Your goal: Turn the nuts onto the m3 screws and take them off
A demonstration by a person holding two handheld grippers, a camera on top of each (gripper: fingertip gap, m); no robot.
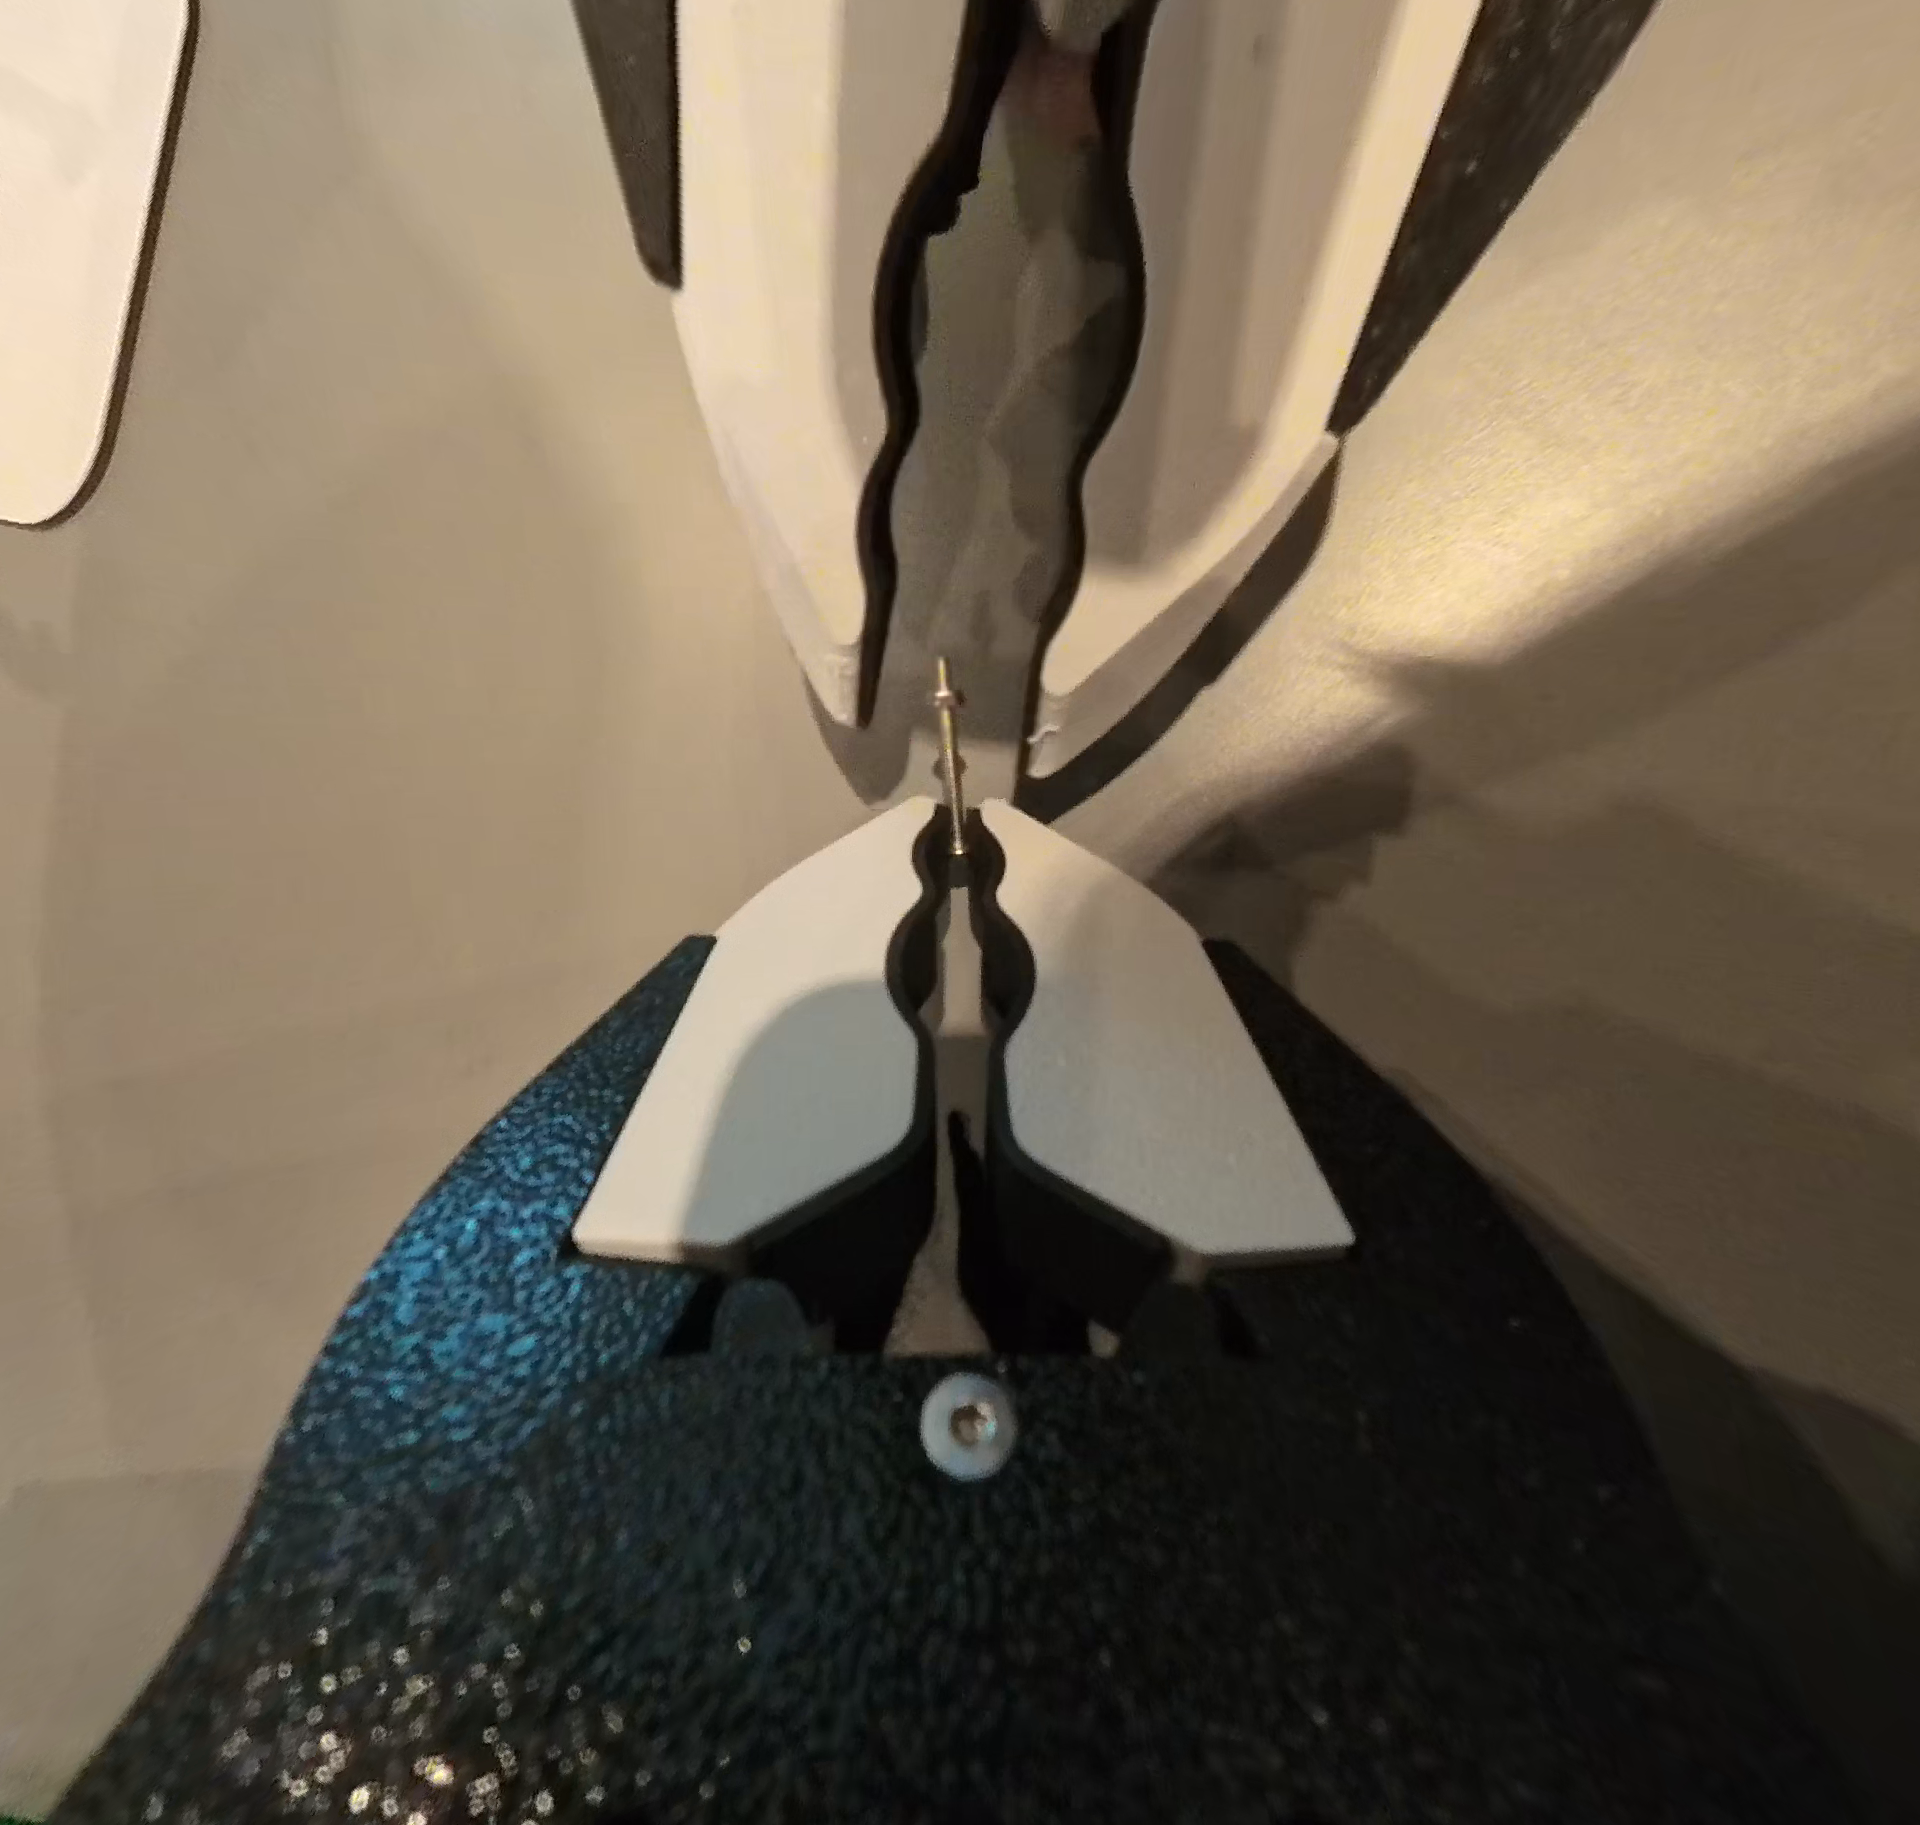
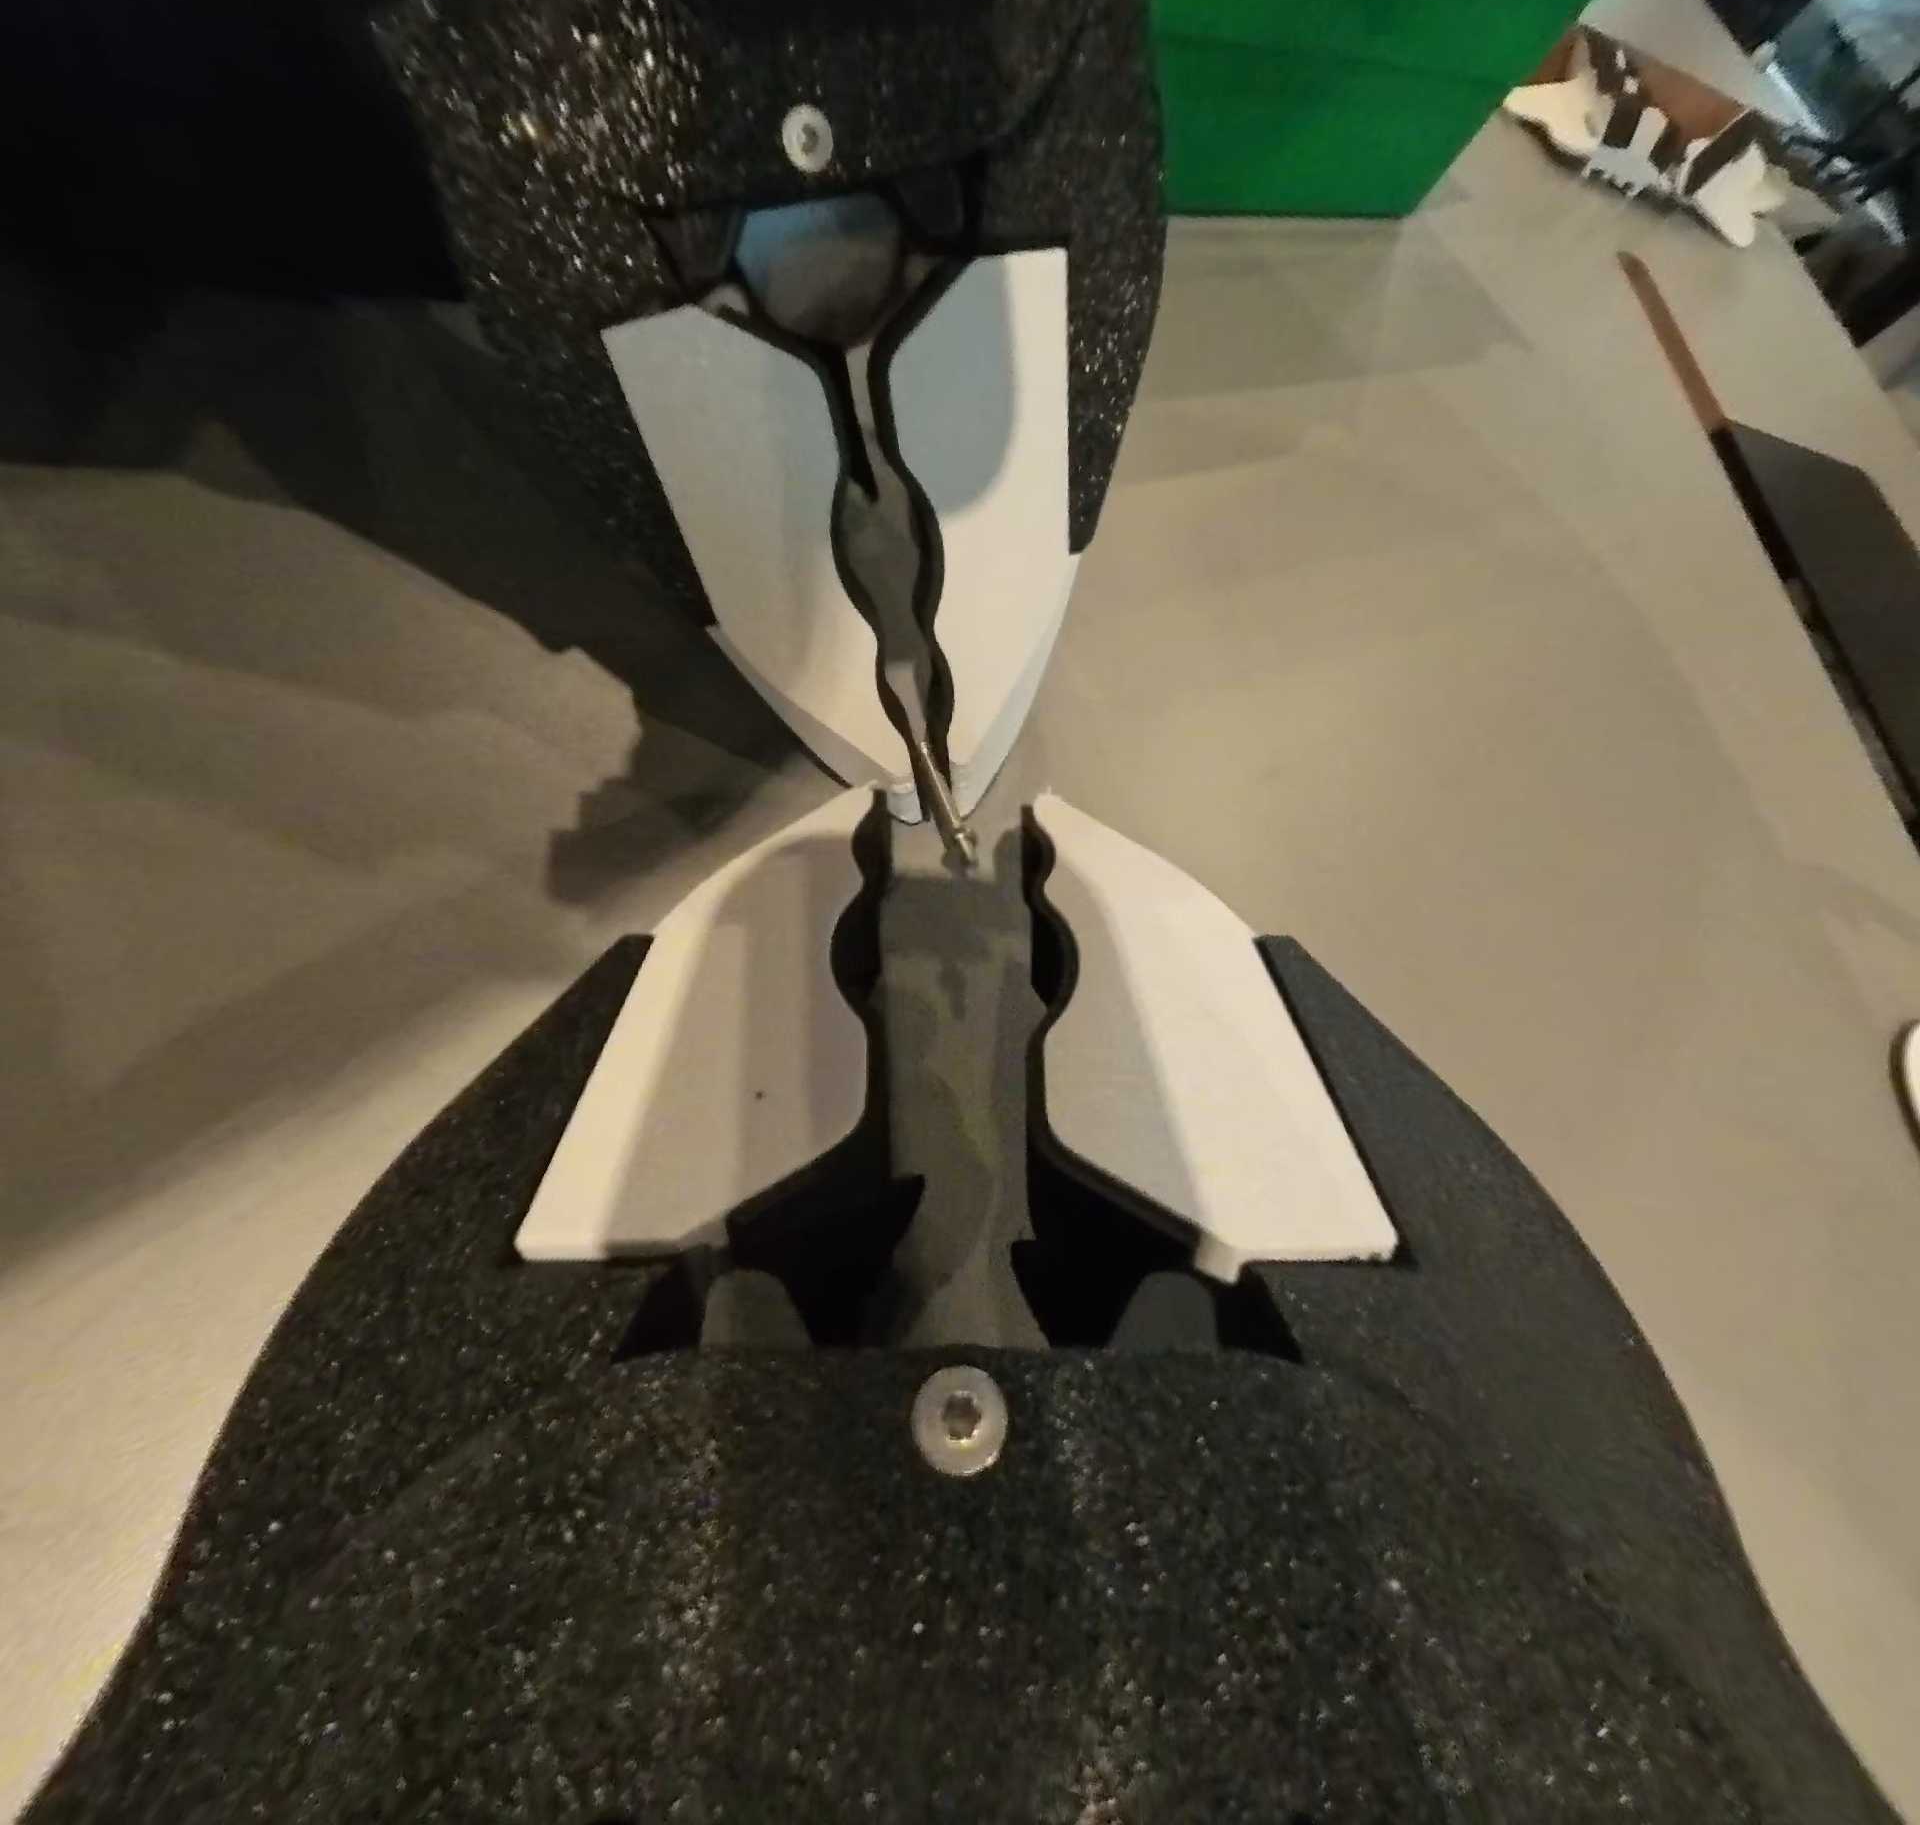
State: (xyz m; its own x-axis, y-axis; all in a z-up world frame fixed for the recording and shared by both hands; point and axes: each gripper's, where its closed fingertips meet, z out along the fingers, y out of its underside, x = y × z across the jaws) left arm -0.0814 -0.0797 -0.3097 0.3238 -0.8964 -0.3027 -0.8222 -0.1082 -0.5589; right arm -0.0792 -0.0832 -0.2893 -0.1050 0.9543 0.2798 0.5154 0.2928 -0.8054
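Observation:
My left gripper (image 1: 951, 825) is shut on the head end of a thin silver screw (image 1: 948, 767), which points away from it above the grey table (image 1: 416, 632). A small nut (image 1: 943, 697) sits near the screw's far tip. My right gripper (image 2: 958, 819) faces the left one tip to tip and is open. Its fingers (image 2: 1039, 830) stand on either side of the nut (image 2: 961, 845) with a gap on both sides and do not touch it. The left gripper (image 2: 935, 773) and the screw (image 2: 940, 804) also show in the right wrist view, and the right gripper (image 1: 951, 726) shows in the left wrist view.
A white rounded card (image 1: 62, 217) lies on the table at far left. A green block (image 2: 1351, 61) stands at the back, black-and-white parts (image 2: 1662, 144) lie at far right, and a dark mat (image 2: 1849, 549) lies at the right edge.

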